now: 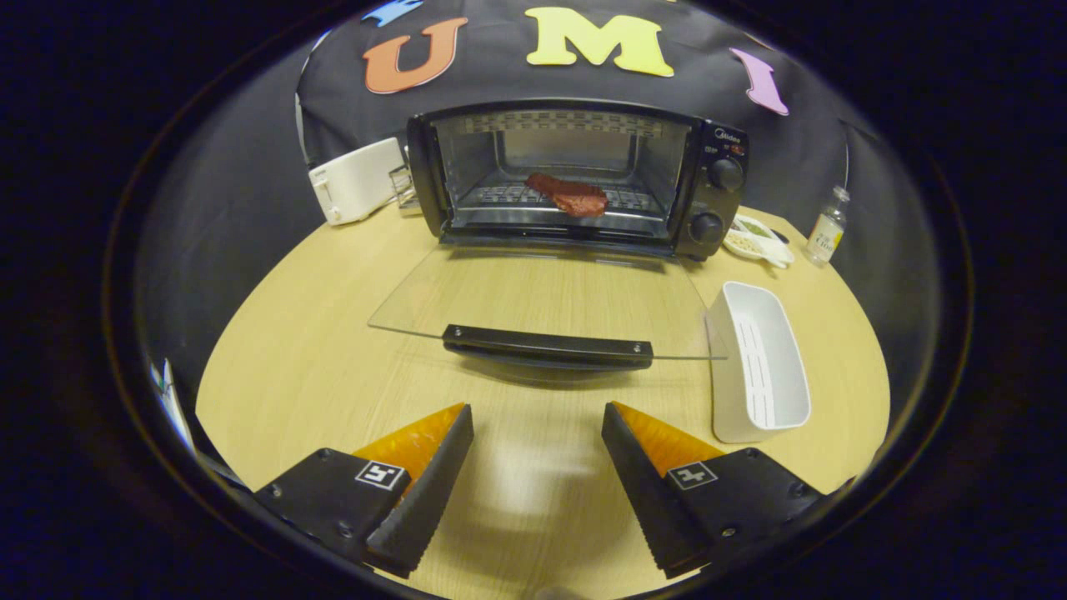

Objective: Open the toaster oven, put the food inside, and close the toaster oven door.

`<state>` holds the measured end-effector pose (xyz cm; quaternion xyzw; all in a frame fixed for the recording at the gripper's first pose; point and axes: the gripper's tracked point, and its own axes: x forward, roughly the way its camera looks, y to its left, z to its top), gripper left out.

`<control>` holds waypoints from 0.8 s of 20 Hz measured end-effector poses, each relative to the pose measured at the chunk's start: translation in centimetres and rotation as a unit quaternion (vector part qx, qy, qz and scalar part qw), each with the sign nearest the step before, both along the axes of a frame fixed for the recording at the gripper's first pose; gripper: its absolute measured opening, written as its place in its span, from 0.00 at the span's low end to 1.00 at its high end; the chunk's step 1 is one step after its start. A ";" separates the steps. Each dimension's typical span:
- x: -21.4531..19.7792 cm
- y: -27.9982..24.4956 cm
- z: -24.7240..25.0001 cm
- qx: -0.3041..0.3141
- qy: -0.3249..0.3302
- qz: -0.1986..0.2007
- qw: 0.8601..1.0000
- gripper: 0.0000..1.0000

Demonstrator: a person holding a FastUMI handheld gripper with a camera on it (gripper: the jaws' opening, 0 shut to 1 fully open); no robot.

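Wood table (333, 333): toaster oven (575, 179) door down, meat (575, 196) inside; gripper (538, 421) fingers wide apart, empty.

The desk (333, 333) is pale wood-grain laminate, smooth, with a soft sheen just ahead of the gripper (538, 429), whose jaws stand apart over bare desk, holding nothing; their inner faces look finely ribbed and matt. The toaster oven (575, 179), toward the desk's far edge, has a glossy dark casing, a bright reflective metal cavity and a wire metal rack. Its door (542, 300), folded down flat, is clear glass with a glossy dark handle (546, 346). The food (568, 194) on the rack looks rough and dull red. The white tray (760, 360) near the desk's right edge is smooth matt plastic. The white toaster (354, 179) looks like smooth plastic. The small bottle (825, 227) is clear glass.
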<state>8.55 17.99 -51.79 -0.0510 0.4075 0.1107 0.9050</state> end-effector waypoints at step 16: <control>4.2 -0.4 1.7 -0.019 -0.014 -0.011 1.000 0.99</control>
